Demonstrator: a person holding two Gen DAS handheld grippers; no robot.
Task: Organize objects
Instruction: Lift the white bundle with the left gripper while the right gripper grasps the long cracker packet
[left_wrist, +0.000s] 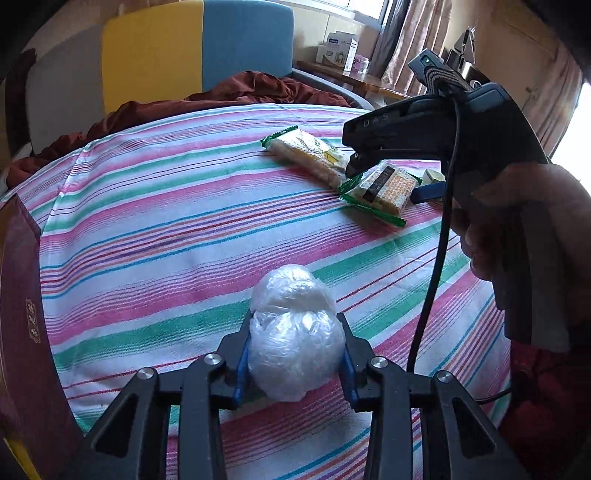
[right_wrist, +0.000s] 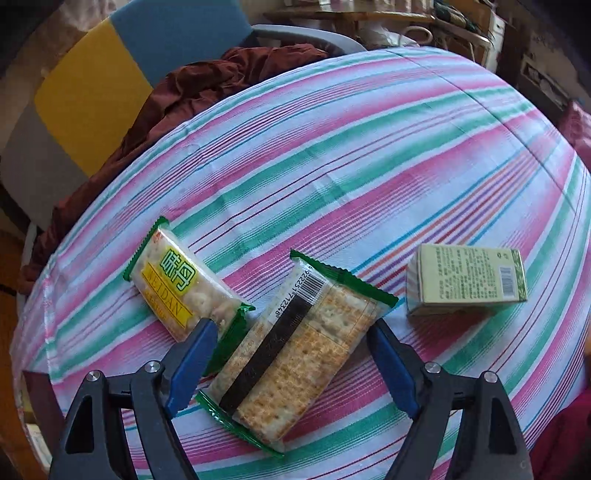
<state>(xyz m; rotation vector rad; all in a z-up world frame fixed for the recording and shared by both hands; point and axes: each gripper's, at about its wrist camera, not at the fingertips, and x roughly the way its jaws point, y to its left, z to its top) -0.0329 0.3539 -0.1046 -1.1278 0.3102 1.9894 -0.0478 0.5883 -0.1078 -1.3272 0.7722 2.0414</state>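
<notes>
Two grippers are working over the striped pink, green and white bedsheet (left_wrist: 177, 229). Your left gripper (left_wrist: 295, 354), at the bottom centre of the left wrist view, is closing its blue-padded fingers (left_wrist: 242, 369) on a white lump wrapped in clear plastic film (left_wrist: 293, 332); the pads are pressing both sides of the lump, which is sitting just above the sheet. Along the left edge of that frame a dark maroon box (left_wrist: 22, 314) is showing.

Your right gripper (right_wrist: 291, 350), at the bottom of the right wrist view, is standing wide open. Its blue fingers (right_wrist: 192, 362) are straddling a clear, green-edged packet of square crackers with a black band and barcode (right_wrist: 295, 354), which is lying flat on the sheet between them; you are not gripping it, and gaps are showing on both sides. Just to the left of that packet, a second green-edged cracker packet with a yellow label (right_wrist: 181, 291) is lying, its lower end partly hidden behind the left finger. To the right, apart from both packets, a small pale green cardboard box with printed text and a barcode (right_wrist: 465, 277) is resting on the sheet.

In the left wrist view, you are holding the right gripper (left_wrist: 388, 173) at the upper right, over the same cracker packets. Crumpled rust-red cloth (left_wrist: 229, 92) is bunching beyond the sheet's far edge.
</notes>
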